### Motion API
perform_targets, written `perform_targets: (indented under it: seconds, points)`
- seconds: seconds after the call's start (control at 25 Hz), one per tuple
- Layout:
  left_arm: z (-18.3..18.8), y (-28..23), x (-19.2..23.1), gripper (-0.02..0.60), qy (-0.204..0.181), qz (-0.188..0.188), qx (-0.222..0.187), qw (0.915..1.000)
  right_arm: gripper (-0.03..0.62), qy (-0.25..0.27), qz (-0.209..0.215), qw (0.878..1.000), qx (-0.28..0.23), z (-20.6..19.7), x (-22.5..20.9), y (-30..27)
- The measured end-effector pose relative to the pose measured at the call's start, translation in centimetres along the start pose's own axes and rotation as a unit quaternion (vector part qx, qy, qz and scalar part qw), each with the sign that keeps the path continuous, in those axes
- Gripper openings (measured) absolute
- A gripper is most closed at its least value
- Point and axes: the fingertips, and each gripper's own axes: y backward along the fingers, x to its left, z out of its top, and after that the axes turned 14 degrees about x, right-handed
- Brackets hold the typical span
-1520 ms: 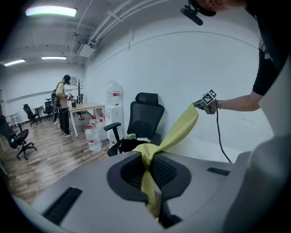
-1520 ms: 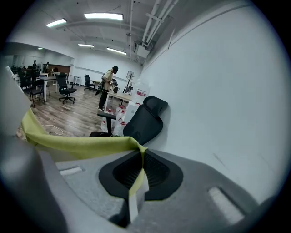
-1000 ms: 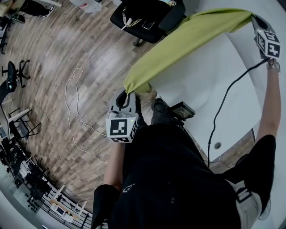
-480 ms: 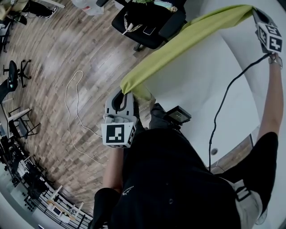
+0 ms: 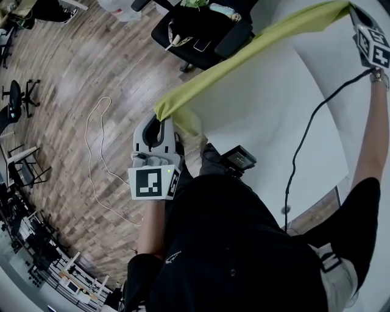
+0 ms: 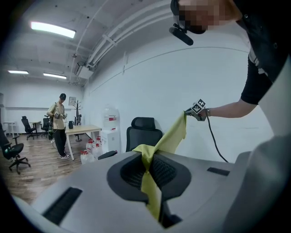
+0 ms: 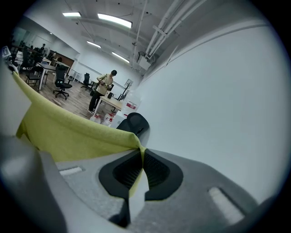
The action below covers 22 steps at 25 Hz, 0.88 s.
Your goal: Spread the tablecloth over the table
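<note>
The white table fills the head view from 12 to 3 o'clock. Over its 10 o'clock edge the yellow-green tablecloth stretches in a raised band. The left gripper, toward 10 o'clock, and the right gripper, toward 1 o'clock, each clamp one end.

Left gripper has one corner of the yellow-green tablecloth in its jaws, right gripper has the other end at top right. The cloth hangs between them as a narrow bunched band, in the air above the white tabletop, not laid flat. A black cable runs from the right gripper across the tabletop. Black office chair sits beyond the cloth, and a white cord loops on the wood floor.
</note>
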Motion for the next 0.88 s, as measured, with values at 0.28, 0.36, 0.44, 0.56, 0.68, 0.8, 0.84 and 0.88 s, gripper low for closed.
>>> perform_targets:
  seconds: [0.28, 0.36, 0.44, 0.56, 0.68, 0.8, 0.84, 0.88]
  points:
    - [-2.2, -0.1, -2.5, 0.008, -0.023, -0.035, 0.030, 0.9987, 0.009, -0.010, 0.006, 0.999, 0.032, -4.2, 0.5, -0.1]
    - [-3.4, 0.0, -3.4, 0.008, -0.017, -0.048, 0.040, 0.9979, 0.009, -0.024, 0.018, 0.999, 0.035, -6.8, 1.2, -0.8]
    - [-4.1, 0.2, -4.0, 0.008, 0.002, -0.059, 0.042, 0.9973, 0.009, -0.032, 0.032, 0.998, 0.041, -8.7, 2.1, -0.9]
    - [-5.3, 0.4, -4.5, 0.008, -0.005, -0.070, 0.063, 0.9956, 0.009, -0.032, 0.039, 0.997, 0.058, -11.1, 2.8, -0.8]
    - [-5.4, 0.7, -5.7, 0.008, 0.005, -0.090, 0.052, 0.9945, 0.009, -0.035, 0.036, 0.996, 0.075, -13.8, 2.9, -0.2]
    - [-6.1, 1.2, -6.9, 0.008, 0.002, -0.107, 0.050, 0.9931, 0.009, -0.038, 0.022, 0.995, 0.094, -15.5, 3.0, 0.8]
    - [-6.3, 1.3, -7.2, 0.008, 0.003, -0.111, 0.049, 0.9926, 0.009, -0.038, 0.017, 0.994, 0.101, -15.9, 3.1, 1.0]
    - [-6.5, 1.2, -7.6, 0.008, 0.005, -0.115, 0.049, 0.9922, 0.009, -0.038, 0.011, 0.993, 0.110, -16.4, 3.1, 1.1]
